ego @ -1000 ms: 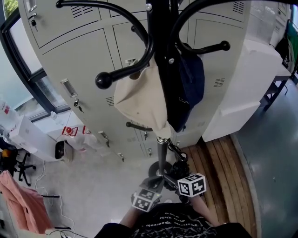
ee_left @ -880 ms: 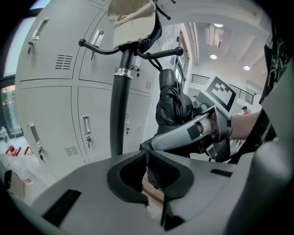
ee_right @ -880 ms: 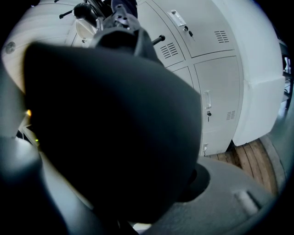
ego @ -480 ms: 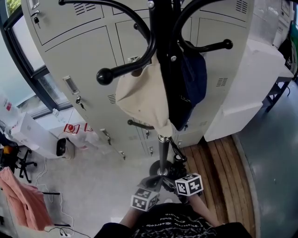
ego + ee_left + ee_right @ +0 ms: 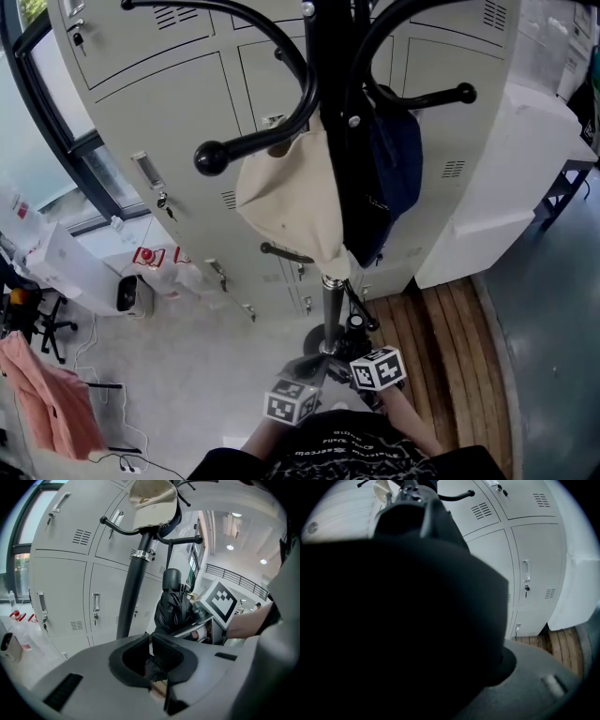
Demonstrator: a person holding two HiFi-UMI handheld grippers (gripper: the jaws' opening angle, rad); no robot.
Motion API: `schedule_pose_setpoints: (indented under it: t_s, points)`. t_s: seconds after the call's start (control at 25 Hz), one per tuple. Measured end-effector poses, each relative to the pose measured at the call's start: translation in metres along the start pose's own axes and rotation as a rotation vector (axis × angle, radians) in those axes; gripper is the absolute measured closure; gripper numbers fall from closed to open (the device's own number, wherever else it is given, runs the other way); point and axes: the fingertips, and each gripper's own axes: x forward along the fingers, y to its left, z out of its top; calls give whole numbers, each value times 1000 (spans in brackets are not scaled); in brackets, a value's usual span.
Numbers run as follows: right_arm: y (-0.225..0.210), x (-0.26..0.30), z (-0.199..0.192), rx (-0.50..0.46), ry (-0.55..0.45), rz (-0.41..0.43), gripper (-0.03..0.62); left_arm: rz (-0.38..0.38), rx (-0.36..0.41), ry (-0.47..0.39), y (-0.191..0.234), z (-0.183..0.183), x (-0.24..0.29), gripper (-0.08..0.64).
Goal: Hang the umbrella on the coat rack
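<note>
The black folded umbrella [image 5: 172, 606] stands upright, low beside the black metal coat rack [image 5: 135, 592] and well below its ball-tipped hook [image 5: 211, 157]. The right tool [image 5: 183, 626] pinches its body, jaws just eased slightly wider. The left tool [image 5: 151, 649] is pressed together on something dark. The person should firm that hold, then lift past the cream canvas bag [image 5: 286, 211].

Head view's bright, daylight from the window [image 5: 28, 150] at left, edges bent fisheye-style. Right gripper view is mostly blacked out by the blurry close-up umbrella [image 5: 393, 620] (lockers [image 5: 529, 555] behind stay sharp). Ceiling lights [image 5: 230, 547] glare in the left gripper view.
</note>
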Motion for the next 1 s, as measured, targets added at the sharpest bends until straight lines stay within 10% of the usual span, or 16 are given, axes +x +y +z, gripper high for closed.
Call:
schedule_pose_setpoints:
  t_s: [0.36, 1.0]
  points:
    - [-15, 0, 2, 56, -40, -13, 173, -31, -106, -16, 2, 2, 4, 531]
    - [-12, -33, 7, 122, -134, 8, 173, -21, -161, -38, 4, -1, 2, 532]
